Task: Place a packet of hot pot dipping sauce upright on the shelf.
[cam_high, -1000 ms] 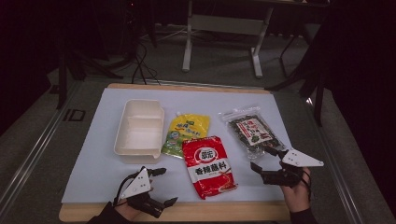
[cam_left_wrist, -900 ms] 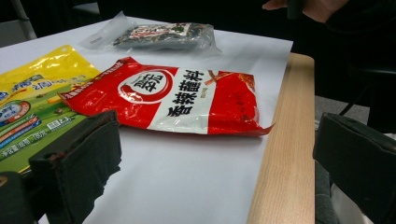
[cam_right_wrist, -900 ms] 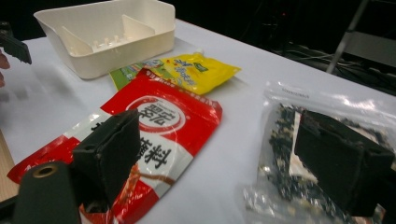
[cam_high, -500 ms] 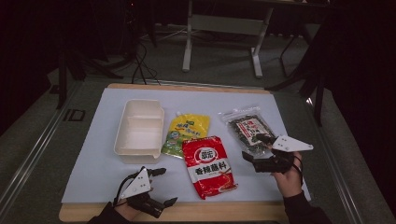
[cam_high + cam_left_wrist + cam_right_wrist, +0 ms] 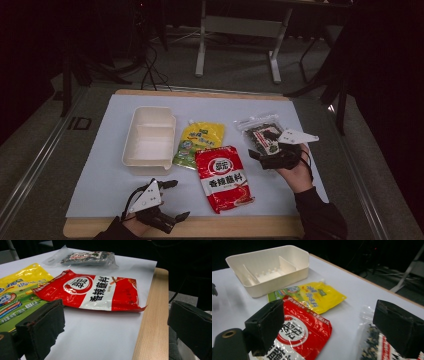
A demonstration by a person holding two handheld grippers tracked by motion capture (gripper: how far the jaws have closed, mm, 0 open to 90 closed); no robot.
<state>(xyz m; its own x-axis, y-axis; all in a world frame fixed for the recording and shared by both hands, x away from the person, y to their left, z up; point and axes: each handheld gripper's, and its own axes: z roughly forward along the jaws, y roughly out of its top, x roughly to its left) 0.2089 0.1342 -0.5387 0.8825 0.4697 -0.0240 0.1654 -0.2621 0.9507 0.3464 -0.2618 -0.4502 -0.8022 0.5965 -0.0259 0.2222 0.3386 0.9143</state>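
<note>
High view: white sheet on the table [image 5: 100, 165] carries four things, largest first: cream divided tray [image 5: 148, 138] far left, red seasoning pouch [image 5: 223, 177] near centre, yellow sauce pouch [image 5: 200, 142] between tray and red pouch with its near corner tucked under the red one, clear dark-snack bag [image 5: 257, 131] far right.

Change over the last second: your right gripper [image 5: 265, 156] moved from the near right edge up and left. It now sits at the near end of the dark-snack bag, jaws spread. Right gripper view confirms it: the bag [image 5: 372, 345] lies between and just under the jaws, nothing pinched yet.

Your left gripper [image 5: 172, 200] hasn't moved. It's parked at the near left edge, jaws wide apart, holding nothing, pointed at the red pouch [image 5: 95, 293].

My read: you've committed to the snack bag first, likely bound for the tray. Next is lower and close on its near edge.
</note>
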